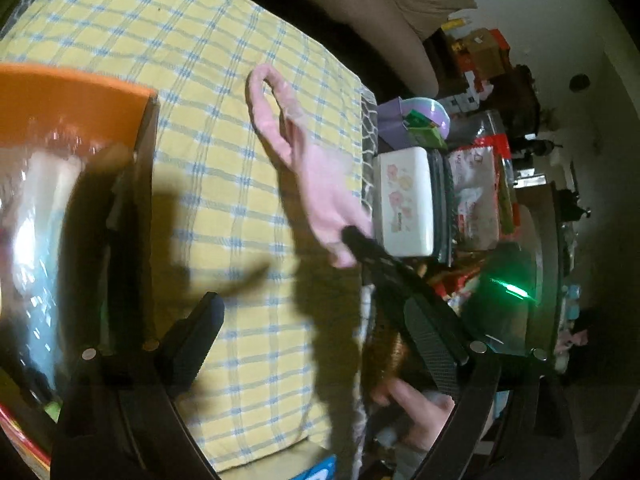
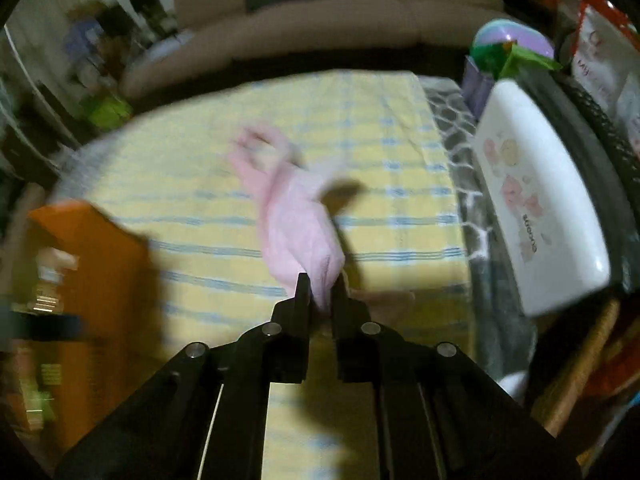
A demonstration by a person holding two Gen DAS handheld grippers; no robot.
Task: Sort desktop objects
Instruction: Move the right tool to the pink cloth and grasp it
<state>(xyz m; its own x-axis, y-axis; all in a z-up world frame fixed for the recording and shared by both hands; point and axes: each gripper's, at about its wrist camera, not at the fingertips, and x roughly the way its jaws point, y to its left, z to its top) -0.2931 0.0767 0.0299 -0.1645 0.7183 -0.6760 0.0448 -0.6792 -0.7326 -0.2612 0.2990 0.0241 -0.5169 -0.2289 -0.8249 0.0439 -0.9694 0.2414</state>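
Over the yellow cloth (image 2: 400, 208), right tool (image 2: 322, 292) pinches pink glove (image 2: 296, 220); left tool (image 1: 320, 344) gapes wide beside orange box (image 1: 72, 96).

- The pink glove (image 1: 320, 176) looks like thin, soft rubber, matt.
- The checked cloth (image 1: 224, 128) under the glove is woven, slightly rough.
- The white box (image 2: 536, 200) right of the glove is glossy plastic.
- The orange box (image 1: 68, 104) left of it looks matt.

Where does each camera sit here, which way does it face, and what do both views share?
Left wrist: on the open left gripper, facing across the yellow checked cloth; a hand shows lower right.
Right wrist: on the right gripper, facing the pink glove it pinches.
Shared: glove, cloth, orange box, white floral case.
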